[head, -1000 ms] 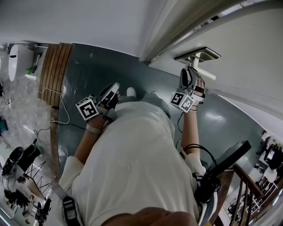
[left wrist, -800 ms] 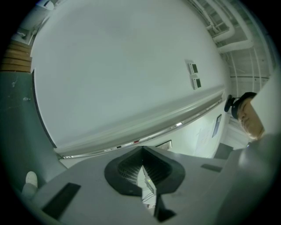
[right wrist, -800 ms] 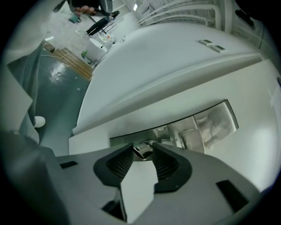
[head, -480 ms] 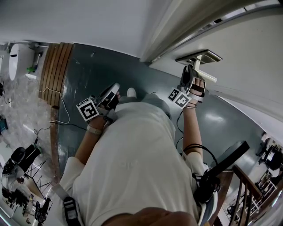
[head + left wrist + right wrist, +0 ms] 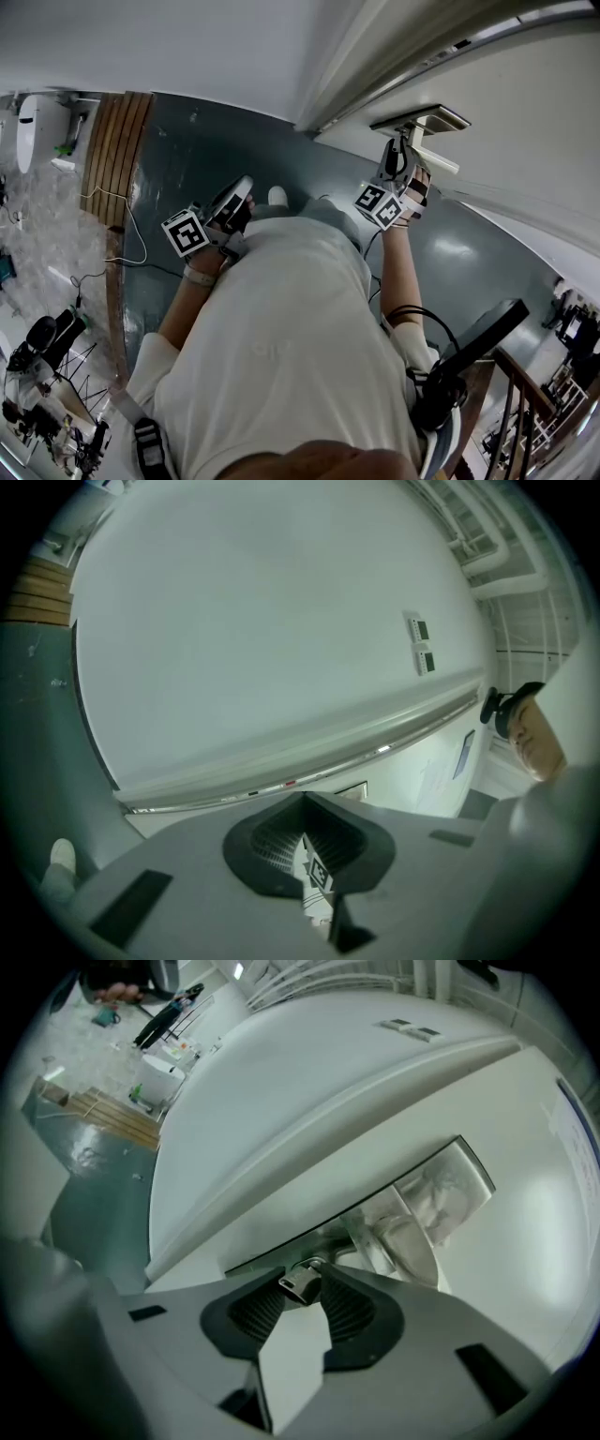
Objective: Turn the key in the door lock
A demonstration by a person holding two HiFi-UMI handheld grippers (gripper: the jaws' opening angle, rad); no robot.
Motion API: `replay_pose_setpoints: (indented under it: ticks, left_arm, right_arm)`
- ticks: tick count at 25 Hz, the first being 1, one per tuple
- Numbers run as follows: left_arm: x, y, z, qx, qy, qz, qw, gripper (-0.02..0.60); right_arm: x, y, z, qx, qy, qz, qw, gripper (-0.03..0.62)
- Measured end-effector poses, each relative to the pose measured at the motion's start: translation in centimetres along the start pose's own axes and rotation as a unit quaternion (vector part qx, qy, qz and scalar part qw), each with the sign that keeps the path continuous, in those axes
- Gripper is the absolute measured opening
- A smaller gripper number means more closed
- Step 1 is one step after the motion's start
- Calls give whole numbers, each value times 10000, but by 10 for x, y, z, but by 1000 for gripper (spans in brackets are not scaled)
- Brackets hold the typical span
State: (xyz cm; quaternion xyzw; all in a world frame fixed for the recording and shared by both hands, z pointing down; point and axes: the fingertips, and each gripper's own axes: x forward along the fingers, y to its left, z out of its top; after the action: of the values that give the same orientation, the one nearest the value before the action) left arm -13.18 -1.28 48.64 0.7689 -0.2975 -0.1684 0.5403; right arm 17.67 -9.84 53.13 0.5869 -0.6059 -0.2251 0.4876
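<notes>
Fingers (image 5: 349,1309) of the right gripper (image 5: 302,1290) are pinched narrow on the head of the key (image 5: 300,1282), ribbed pads pressing it from both sides. The key sits in the lock, just under the door handle (image 5: 412,1232), with its shaft going into the door (image 5: 534,1269), so it's seated and grabbed. That part looks done to me.

What I honestly can't tell is how much of the turn has happened. The key head looks a bit tilted between the pads, but nothing shows where the bolt is, so I'd call it mid-turn at best, with the rest of the twist and letting go left to do.

From the head view the right gripper (image 5: 397,161) is up against the handle (image 5: 433,155), arm stretched out to the door.

Left gripper (image 5: 234,201) isn't involved, it hangs well apart by the person's side over the grey floor (image 5: 187,141). Its own view shows the tips (image 5: 302,803) closed together with nothing held.
</notes>
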Motion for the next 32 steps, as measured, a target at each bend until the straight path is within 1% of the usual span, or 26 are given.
replay_pose_setpoints:
  ticks: [1, 3, 4, 5, 6, 7, 8, 9, 10, 12, 13, 15, 16, 17, 20, 22, 23, 24, 27, 28, 29, 30, 32]
  left_arm:
    - [0, 0, 1, 34, 3, -9, 10000, 8]
    - [-1, 1, 0, -51, -16, -8, 10000, 8]
    - [-1, 2, -1, -109, -26, -1, 9999, 8]
    - [-1, 2, -1, -122, -26, 9, 9999, 8]
    - [-1, 2, -1, -123, -23, 20, 9999, 8]
    - [-2, 2, -1, -110, -19, 27, 9999, 8]
    - [-2, 1, 1, -45, -11, 30, 10000, 8]
    - [-1, 0, 2, 26, -1, 31, 10000, 8]
    - [-1, -1, 2, 48, 6, 32, 10000, 8]
    - [-2, 0, 1, -37, 1, 43, 10000, 8]
    - [-3, 1, 0, -63, -5, 45, 10000, 8]
    - [-3, 0, 2, 55, 1, 53, 10000, 8]
    - [-3, 0, 2, 87, 2, 61, 9999, 8]
    - [-3, -1, 2, 83, 2, 64, 9999, 8]
    - [-4, 0, 1, -44, -7, 56, 10000, 8]
    - [-4, -1, 2, 45, 4, 64, 10000, 8]
    - [-3, -2, 2, 78, 6, 66, 9999, 8]
    - [-3, -2, 2, 89, 6, 65, 9999, 8]
    - [-4, 0, 2, 105, 19, 92, 9999, 8]
    - [-5, 2, 1, 117, 25, 116, 9999, 8]
    - [-5, 3, 1, 124, 31, 134, 9998, 8]
    - [-6, 4, 1, 124, 33, 142, 9998, 8]
    - [-5, 3, 1, 109, 33, 134, 9998, 8]
  right_arm:
    - [-1, -1, 0, 149, 1, 36, 9999, 121]
    - [-1, -1, 0, 524, -11, 142, 9985, 123]
    - [-1, -2, -1, 904, -39, 232, 9956, 123]
    - [-1, -4, -2, 1514, -85, 363, 9878, 121]
    - [0, -5, -3, 2262, -141, 510, 9727, 63]
    - [0, -7, -3, 2929, -193, 628, 9539, 61]
    - [0, -8, -4, 3439, -245, 713, 9360, 61]
    - [-1, -8, -6, 3910, -315, 796, 9164, 61]
    - [-1, -8, -7, 4436, -409, 891, 8908, 61]
    - [0, -9, -9, 5397, -590, 1061, 8330, 58]
    - [0, -9, -10, 5674, -649, 1115, 8133, 58]
    - [-1, -10, -10, 5981, -732, 1202, 7890, 58]
    - [-1, -10, -10, 6153, -768, 1254, 7744, 58]
    - [-2, -10, -10, 6368, -803, 1311, 7556, 58]
    - [-2, -11, -10, 7040, -891, 1448, 6896, 58]
    - [-3, -11, -10, 7426, -951, 1539, 6449, 58]
    - [-3, -11, -9, 7620, -988, 1604, 6195, 58]
    - [-3, -11, -8, 7830, -1012, 1666, 5907, 58]
    - [-5, -7, -13, 8479, -908, 1734, 4927, 58]
    - [-5, -6, -14, 8630, -911, 1755, 4649, 58]
    - [-5, -6, -16, 8741, -961, 1792, 4411, 58]
    - [-4, -6, -16, 8828, -1026, 1833, 4202, 58]
    - [-3, -6, -16, 8965, -1107, 1898, 3848, 60]
